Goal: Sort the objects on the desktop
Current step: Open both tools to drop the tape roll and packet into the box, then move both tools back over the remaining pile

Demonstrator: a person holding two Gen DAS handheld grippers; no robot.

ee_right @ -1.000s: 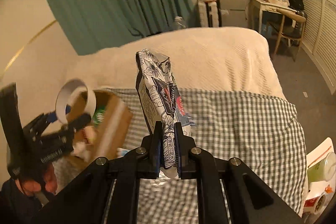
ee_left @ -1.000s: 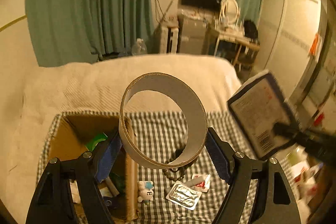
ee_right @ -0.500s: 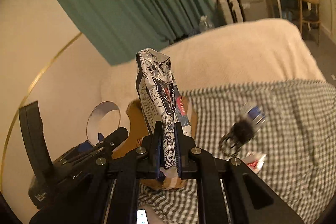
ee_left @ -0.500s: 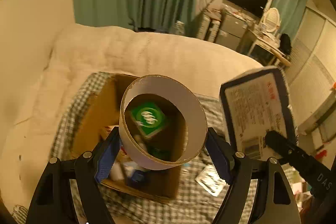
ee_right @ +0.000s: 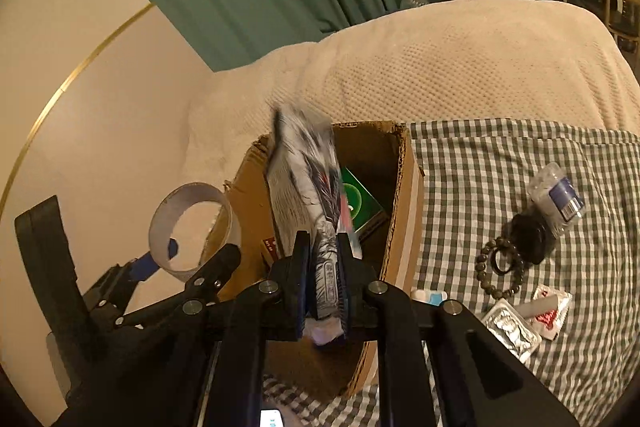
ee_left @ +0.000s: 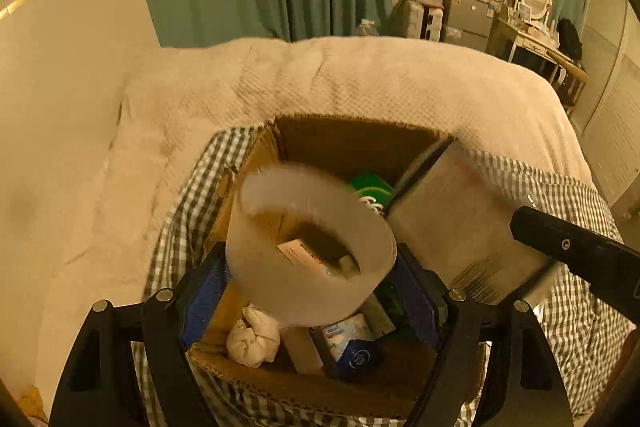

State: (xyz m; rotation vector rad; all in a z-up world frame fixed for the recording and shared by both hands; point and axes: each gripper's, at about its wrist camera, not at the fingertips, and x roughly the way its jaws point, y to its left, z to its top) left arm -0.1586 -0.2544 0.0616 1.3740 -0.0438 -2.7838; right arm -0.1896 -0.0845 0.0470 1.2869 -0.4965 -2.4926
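A cardboard box [ee_left: 340,143] [ee_right: 404,211] stands on a checked cloth and holds a green pack [ee_left: 368,187], a white wad and other small items. My left gripper [ee_left: 312,291] stands over the box with its fingers spread; the white tape ring [ee_left: 312,247] between them is blurred and tilted, and I cannot tell if the pads still touch it. It also shows in the right wrist view [ee_right: 192,231]. My right gripper [ee_right: 324,283] is shut on a black-and-white snack packet [ee_right: 308,195], held above the box opening.
On the checked cloth [ee_right: 500,155] right of the box lie a small plastic bottle [ee_right: 556,195], a bead bracelet [ee_right: 500,267], a blister pack [ee_right: 512,331] and a red-and-white sachet [ee_right: 552,311]. A cream blanket [ee_left: 320,79] lies behind.
Both grippers moved left over the box. The tape ring has tipped from upright to tilted and blurred between the left fingers. The packet has come over the box opening.
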